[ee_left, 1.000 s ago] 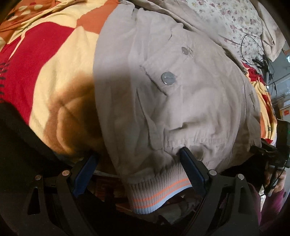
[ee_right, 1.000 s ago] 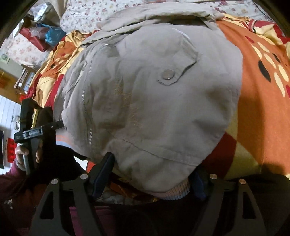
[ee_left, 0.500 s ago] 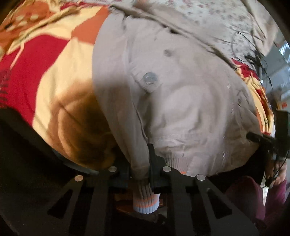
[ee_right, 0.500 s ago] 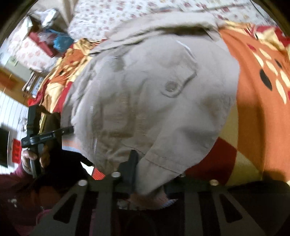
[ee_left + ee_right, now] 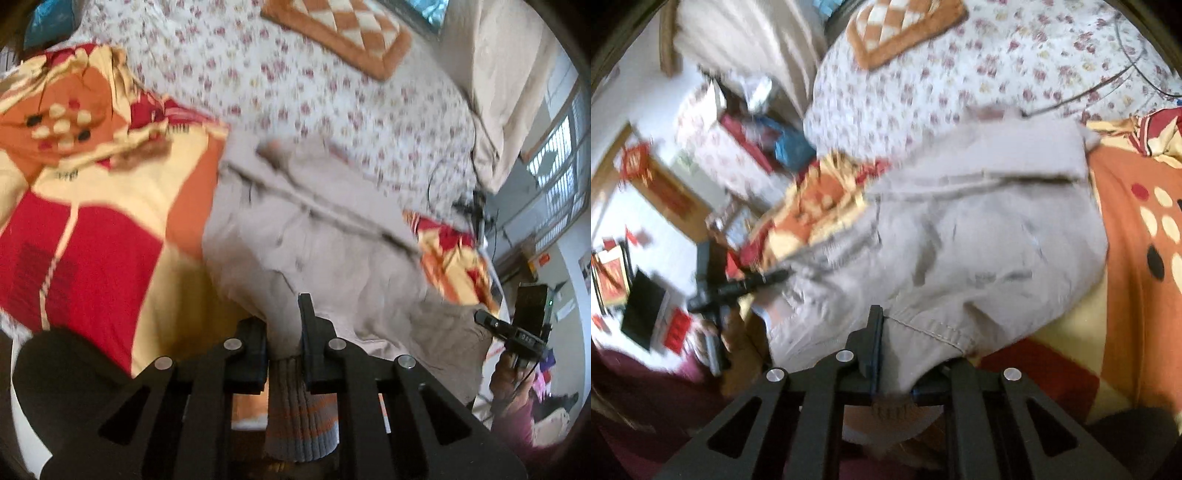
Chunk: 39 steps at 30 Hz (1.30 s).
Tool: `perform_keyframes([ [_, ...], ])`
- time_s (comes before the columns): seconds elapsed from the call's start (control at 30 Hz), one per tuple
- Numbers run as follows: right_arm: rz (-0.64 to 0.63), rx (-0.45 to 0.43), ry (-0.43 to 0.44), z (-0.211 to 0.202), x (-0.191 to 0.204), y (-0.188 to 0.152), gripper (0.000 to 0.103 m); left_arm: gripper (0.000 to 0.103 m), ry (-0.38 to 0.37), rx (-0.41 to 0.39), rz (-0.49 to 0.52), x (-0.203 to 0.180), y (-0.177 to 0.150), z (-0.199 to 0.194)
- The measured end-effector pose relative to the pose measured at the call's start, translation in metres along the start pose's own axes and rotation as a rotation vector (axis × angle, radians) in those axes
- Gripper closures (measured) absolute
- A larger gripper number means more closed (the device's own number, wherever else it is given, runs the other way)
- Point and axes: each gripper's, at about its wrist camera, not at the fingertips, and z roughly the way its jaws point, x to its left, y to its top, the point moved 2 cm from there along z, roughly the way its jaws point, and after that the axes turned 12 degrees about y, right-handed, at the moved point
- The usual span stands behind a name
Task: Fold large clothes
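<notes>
Bedroom, motion-blurred. A bed with a floral sheet (image 5: 314, 96) at the far end and a red, orange and cream blanket (image 5: 92, 236) nearer. On the sheet, a brown-and-cream checkered cushion (image 5: 340, 29). To the right in the left wrist view, a window with bars (image 5: 561, 162).

Spread across the blanket and reaching onto the floral sheet, a beige jacket (image 5: 332, 251), its near hem raised off the bed toward both cameras, fabric creased.

Left gripper (image 5: 283, 343): jaws clenched on the jacket's hem, beige fabric pinched between them, with the ribbed cuff (image 5: 301, 413), grey with orange stripes, hanging below the jaws.

Right gripper (image 5: 897, 365): jaws clenched on another part of the same hem, a fold of beige cloth bunched between them and a strip of ribbed trim (image 5: 890, 410) showing just beneath.

From the right wrist view, the jacket (image 5: 979, 251) filling the middle, orange blanket with cream and black dots (image 5: 1137, 251) to its right, and the left gripper's black frame (image 5: 735, 288) at the jacket's left edge, a hand (image 5: 731, 328) around its grip. Cluttered shelves and red decorations blurred behind.
</notes>
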Motion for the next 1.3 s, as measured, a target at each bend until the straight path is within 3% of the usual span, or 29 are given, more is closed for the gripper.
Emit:
perform_keyframes([
  [0.17, -0.003, -0.107, -0.022, 0.002, -0.006, 0.042, 0.093, 0.092, 0.004, -0.098, 0.003, -0.006, 0.039, 0.000],
  [0.37, -0.017, -0.178, -0.033, -0.004, -0.008, 0.065, 0.093, 0.092, 0.116, -0.166, 0.089, -0.025, 0.053, 0.008],
  [0.83, 0.024, -0.169, -0.054, -0.008, -0.024, 0.059, 0.093, 0.092, 0.197, -0.158, 0.134, -0.032, 0.047, 0.017],
  [1.3, 0.022, -0.170, -0.078, -0.005, -0.028, 0.063, 0.093, 0.091, 0.199, -0.134, 0.120, -0.026, 0.050, 0.025],
])
